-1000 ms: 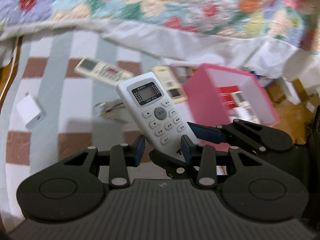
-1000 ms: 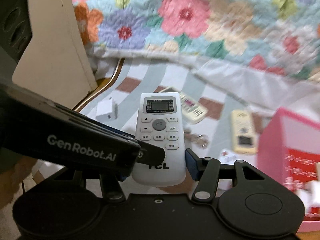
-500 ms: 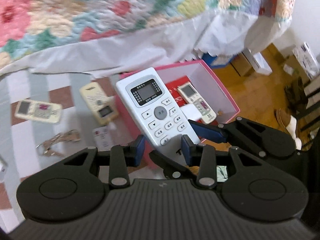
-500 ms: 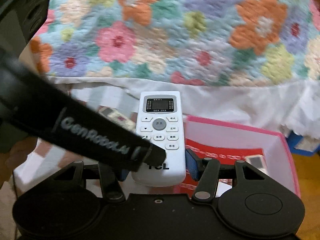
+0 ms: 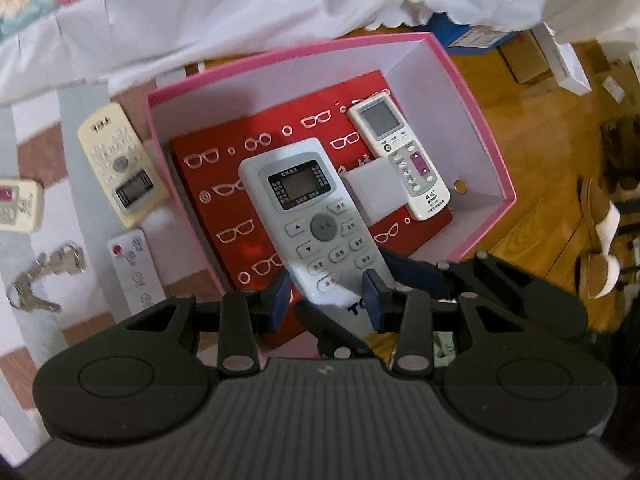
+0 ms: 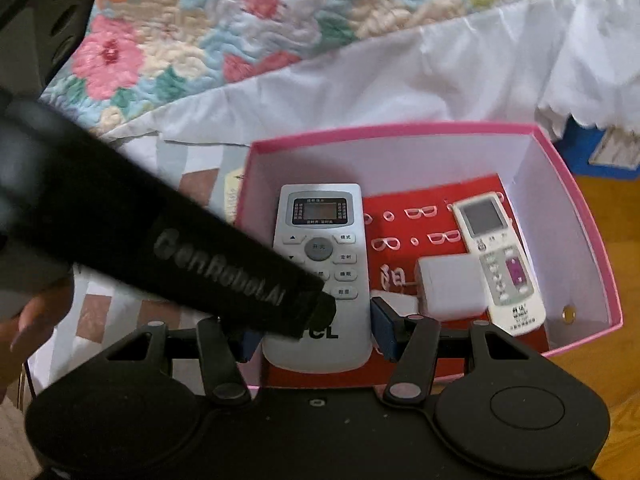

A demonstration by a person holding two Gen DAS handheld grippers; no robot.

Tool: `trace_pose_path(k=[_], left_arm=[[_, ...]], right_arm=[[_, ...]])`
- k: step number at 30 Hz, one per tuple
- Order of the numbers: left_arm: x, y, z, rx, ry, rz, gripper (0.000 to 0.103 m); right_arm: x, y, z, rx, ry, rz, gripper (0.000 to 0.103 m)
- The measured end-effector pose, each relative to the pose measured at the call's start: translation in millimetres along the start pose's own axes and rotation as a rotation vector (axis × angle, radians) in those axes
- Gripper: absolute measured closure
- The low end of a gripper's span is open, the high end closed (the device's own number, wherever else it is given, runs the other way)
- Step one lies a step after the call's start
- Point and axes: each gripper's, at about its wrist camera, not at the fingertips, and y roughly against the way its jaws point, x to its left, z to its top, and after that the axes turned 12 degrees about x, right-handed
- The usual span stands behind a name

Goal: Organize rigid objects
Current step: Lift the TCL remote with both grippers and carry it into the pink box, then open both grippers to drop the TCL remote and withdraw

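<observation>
A white TCL remote (image 5: 310, 216) (image 6: 320, 256) is held over the open pink box (image 5: 486, 136) (image 6: 576, 208). My right gripper (image 6: 316, 334) is shut on its lower end. My left gripper (image 5: 326, 300) has a blue pad on each side of the same remote; its finger (image 6: 256, 280) crosses the remote in the right wrist view. Inside the box lie a red glasses-print box (image 5: 224, 208), a white remote with a purple button (image 5: 400, 152) (image 6: 500, 264) and a white adapter (image 5: 372, 192) (image 6: 448, 288).
On the checked cloth left of the box lie a cream remote (image 5: 120, 164), another cream remote (image 5: 18, 204), a slim white remote (image 5: 136, 272) and keys (image 5: 40, 276). A floral quilt (image 6: 240, 20) hangs behind. Wooden floor with boxes (image 5: 560, 60) lies to the right.
Both grippers carried the TCL remote rightward from above the checked cloth to over the pink box and tilted downward toward it. The grip on the remote has not changed.
</observation>
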Motion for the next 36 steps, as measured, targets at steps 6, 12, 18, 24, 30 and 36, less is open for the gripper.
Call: trace_pose_path(k=[6,12,18,24,30,36], left_arm=[[-0.2,-15.6,1.8,0.027,-0.005,0.063,0.066],[2.1,-17.8,4.2,0.026,0.016,0.057,0.059],[5.4,10.6,-12.7,-0.045,-0.013,0.053,0.049],[11.5,59.4,-48.3,-0.132,-0.074,0.045,0.049],[20.5,115.5,-94.7,-0.242,-0.147,0.076,0.049],[49.0,160.7,-140.7,-0.366,-0.192,0.093,0.050]], right_arm=[[-9.4,-20.8,-3.5,0.034,-0.048,0.086,0.042],[-9.4,-33.0,-2.3,0.029,-0.017,0.085,0.041],[-5.8,-19.3,-10.3,0.035,-0.003,0.087,0.038],[13.8,21.5,-23.2,-0.020,0.065,0.086,0.038],[57.5,73.6,-32.5,-0.105,0.205,0.090,0.038],[107.6,108.3,-35.9,-0.219,0.382,0.160,0.034]])
